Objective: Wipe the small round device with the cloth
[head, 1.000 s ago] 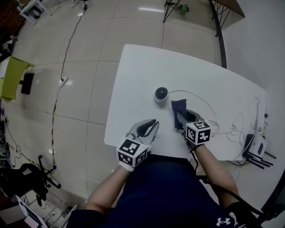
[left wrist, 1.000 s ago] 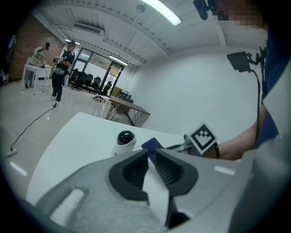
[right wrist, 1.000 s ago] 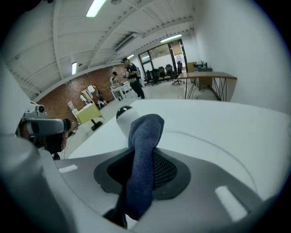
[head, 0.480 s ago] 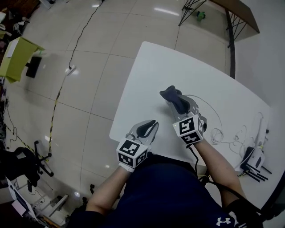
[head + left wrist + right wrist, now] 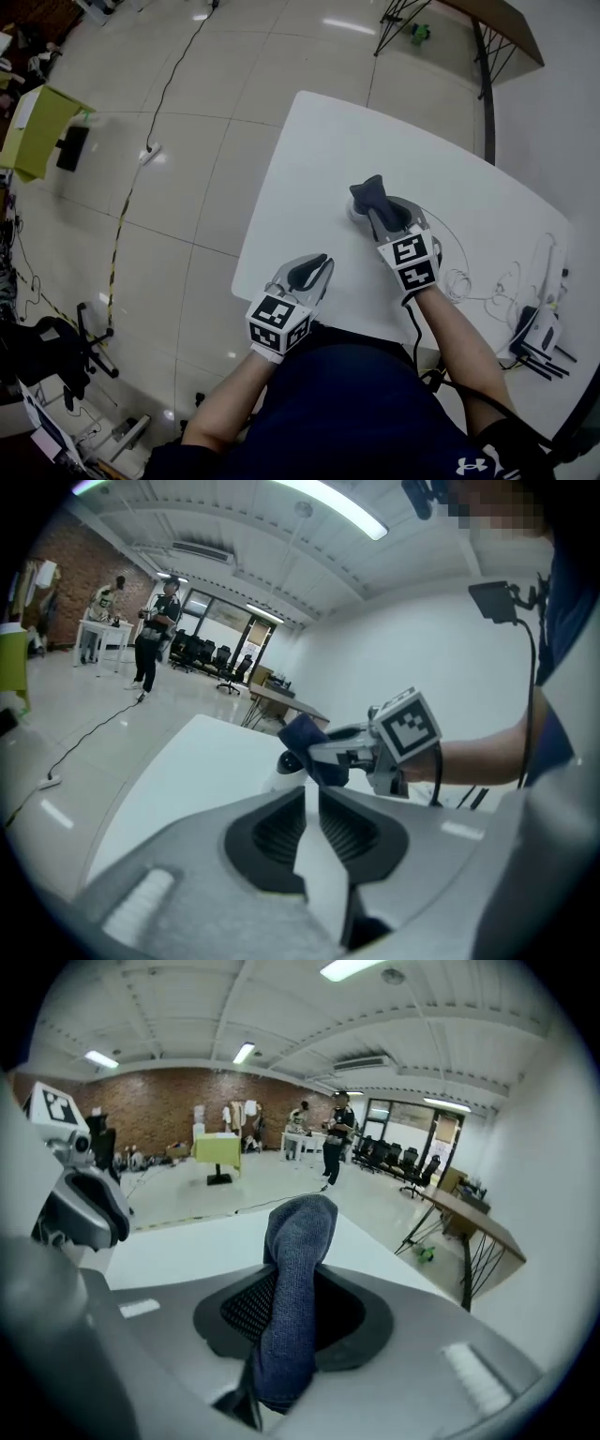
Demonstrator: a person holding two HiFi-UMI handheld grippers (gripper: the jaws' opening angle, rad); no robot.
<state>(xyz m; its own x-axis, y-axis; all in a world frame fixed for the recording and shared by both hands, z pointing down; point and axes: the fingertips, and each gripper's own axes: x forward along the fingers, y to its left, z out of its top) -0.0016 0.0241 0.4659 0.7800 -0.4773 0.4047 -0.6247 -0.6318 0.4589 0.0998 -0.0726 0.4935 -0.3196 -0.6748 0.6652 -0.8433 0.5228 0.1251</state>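
The small round device (image 5: 353, 213) sits mid-table on the white table (image 5: 305, 159), mostly hidden under the dark blue cloth (image 5: 371, 192). My right gripper (image 5: 382, 214) is shut on that cloth and holds it against the device's top right side. In the right gripper view the cloth (image 5: 298, 1232) stands folded between the pads. The left gripper view shows the device (image 5: 287, 764) as a white dome beneath the cloth (image 5: 314, 747). My left gripper (image 5: 315, 270) rests shut and empty near the table's front edge, a hand's width short of the device.
White cables (image 5: 461, 279) coil on the table right of my right hand. A white router with antennas (image 5: 532, 330) lies at the far right edge. The table's left edge drops to tiled floor. People stand far off in the room (image 5: 150, 635).
My right gripper has carried the cloth forward and left from the table's near side onto the device, rolling as it went. My left gripper has stayed near the front edge.
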